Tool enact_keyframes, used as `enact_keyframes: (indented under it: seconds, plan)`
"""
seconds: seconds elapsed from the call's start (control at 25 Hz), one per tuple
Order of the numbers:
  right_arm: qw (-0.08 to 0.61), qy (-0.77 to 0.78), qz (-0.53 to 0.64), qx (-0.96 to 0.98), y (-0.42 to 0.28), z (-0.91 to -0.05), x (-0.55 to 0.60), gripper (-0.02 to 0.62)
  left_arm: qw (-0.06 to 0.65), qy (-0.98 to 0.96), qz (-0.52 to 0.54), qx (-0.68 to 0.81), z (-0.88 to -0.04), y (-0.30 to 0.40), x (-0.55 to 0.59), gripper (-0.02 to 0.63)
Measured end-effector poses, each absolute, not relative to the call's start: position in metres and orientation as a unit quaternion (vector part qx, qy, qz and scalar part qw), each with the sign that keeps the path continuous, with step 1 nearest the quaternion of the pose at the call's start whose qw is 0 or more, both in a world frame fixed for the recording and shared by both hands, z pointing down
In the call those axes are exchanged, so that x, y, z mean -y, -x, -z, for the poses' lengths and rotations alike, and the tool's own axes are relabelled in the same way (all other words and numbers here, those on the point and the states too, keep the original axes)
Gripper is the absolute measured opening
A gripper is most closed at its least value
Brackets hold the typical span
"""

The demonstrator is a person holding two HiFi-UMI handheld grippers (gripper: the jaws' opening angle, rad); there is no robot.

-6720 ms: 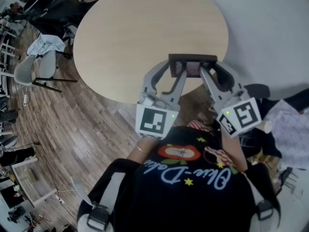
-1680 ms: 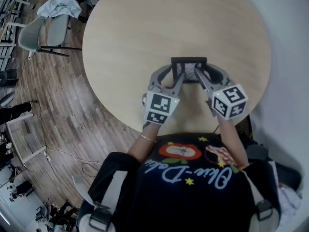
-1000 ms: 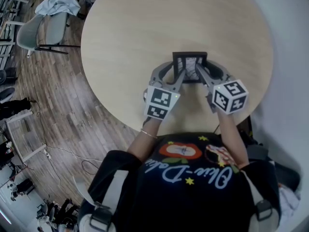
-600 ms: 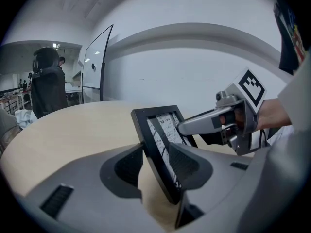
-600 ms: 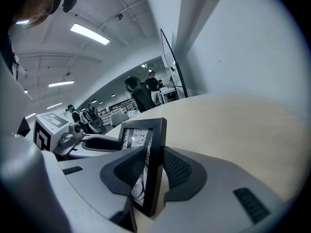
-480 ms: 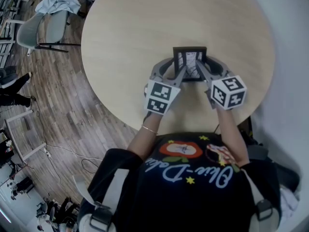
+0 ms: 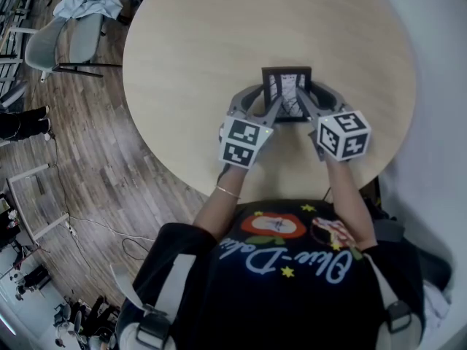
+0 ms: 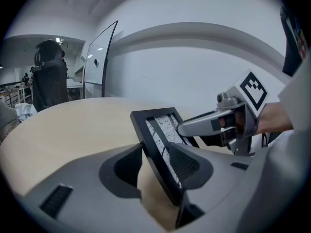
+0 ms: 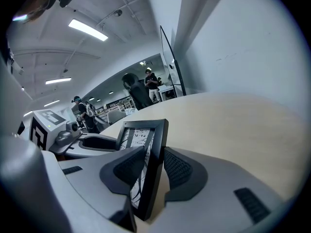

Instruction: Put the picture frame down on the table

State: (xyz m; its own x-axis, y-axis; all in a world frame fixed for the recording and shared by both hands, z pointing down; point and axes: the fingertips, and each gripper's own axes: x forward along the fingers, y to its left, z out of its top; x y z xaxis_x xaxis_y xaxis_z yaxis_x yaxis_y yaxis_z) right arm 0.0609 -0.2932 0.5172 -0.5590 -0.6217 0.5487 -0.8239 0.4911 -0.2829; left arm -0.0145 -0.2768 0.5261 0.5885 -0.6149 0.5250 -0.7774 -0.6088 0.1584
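A black picture frame (image 7: pixel 287 86) stands tilted on the round wooden table (image 7: pixel 211 35), its printed face up towards me. My left gripper (image 7: pixel 265 99) straddles the frame's left edge and my right gripper (image 7: pixel 306 98) its right edge. In the left gripper view the frame (image 8: pixel 156 130) leans between the jaws of the left gripper (image 8: pixel 155 161), with bare table showing behind it. In the right gripper view the frame (image 9: pixel 154 144) sits between the pads of the right gripper (image 9: pixel 153 166), whose jaws have just been opening; a thin gap shows beside the frame.
The table's near edge (image 7: pixel 241 195) runs just in front of my body. A grey chair (image 7: pixel 62 39) with cloth on it stands on the wooden floor at the left. A pale wall (image 7: pixel 438 86) curves round the table's right side. People stand far off (image 9: pixel 80 113).
The frame has come to rest a little farther onto the table and tipped back, showing more of its face. Both grippers moved slightly forward with it.
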Motion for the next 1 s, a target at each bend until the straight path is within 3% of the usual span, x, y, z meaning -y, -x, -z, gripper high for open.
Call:
enact_keyframes:
  seconds: [1.0]
  plan:
    - [0.203,-0.443,-0.295,0.822,-0.061,-0.539,0.304,0.109,0.210,-0.857,-0.219,0.417,-0.542,0.019,0.286,0.163]
